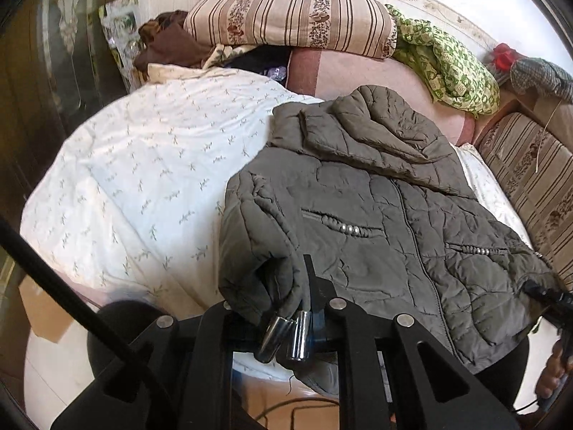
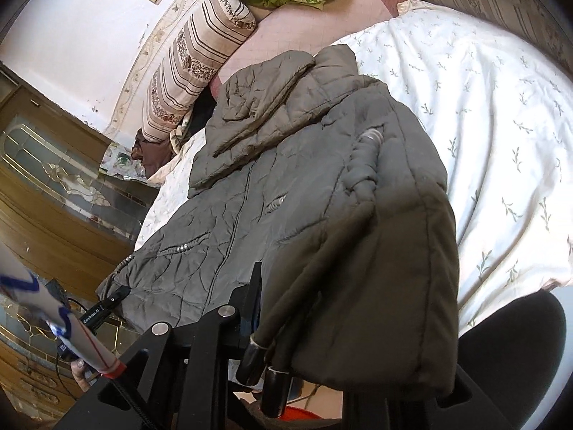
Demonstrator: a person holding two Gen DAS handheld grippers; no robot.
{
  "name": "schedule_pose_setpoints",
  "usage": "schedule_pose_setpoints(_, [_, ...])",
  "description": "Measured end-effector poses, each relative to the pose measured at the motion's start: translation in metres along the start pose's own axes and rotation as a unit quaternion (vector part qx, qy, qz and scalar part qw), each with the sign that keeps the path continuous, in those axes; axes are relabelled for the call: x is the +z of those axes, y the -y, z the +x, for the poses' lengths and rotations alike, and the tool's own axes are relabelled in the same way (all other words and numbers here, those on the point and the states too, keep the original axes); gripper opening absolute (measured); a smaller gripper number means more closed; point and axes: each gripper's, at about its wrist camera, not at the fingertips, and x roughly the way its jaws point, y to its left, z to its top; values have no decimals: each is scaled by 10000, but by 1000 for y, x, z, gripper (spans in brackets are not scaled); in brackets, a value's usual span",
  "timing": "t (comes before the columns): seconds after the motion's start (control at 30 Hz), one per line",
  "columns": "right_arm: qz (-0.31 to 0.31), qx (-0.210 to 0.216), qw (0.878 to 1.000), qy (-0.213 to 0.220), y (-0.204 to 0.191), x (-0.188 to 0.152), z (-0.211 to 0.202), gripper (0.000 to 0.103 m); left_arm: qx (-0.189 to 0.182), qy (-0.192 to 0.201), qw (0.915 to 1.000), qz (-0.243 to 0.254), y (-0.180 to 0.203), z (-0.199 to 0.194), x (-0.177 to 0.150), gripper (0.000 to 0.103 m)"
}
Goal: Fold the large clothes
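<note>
An olive-grey quilted jacket [image 1: 376, 197] lies front up on the white leaf-print bed cover [image 1: 143, 161], its near hem raised off the bed. My left gripper [image 1: 297, 279] is shut on the hem corner, with two shiny metal cord ends [image 1: 286, 337] dangling below the fingers. In the right wrist view the jacket [image 2: 286, 143] drapes over my right gripper [image 2: 275, 279], which is shut on the other hem corner. Fabric hides one finger there, and two dark cord ends [image 2: 265, 369] hang beneath. The other tool shows in each view, the right gripper [image 1: 548, 295] and the left gripper [image 2: 107, 304].
A striped bolster pillow [image 1: 293, 18], a green patterned cloth [image 1: 447, 64] and a brown garment [image 1: 168, 43] lie along the far side of the bed. A wooden cabinet with glass doors [image 2: 53, 179] stands to the left. Striped upholstery [image 1: 530, 179] borders the bed's right.
</note>
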Motion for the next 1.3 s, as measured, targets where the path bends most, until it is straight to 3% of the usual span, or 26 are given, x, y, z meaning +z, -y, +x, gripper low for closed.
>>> schedule_pose_setpoints(0.63, [-745, -356, 9962, 261, -50, 63, 8, 23, 308, 682, 9963, 422, 24, 4, 52, 15])
schedule_pose_setpoints(1.3, [-739, -535, 9950, 414, -73, 118, 29, 23, 260, 748, 9967, 197, 25, 28, 112, 15])
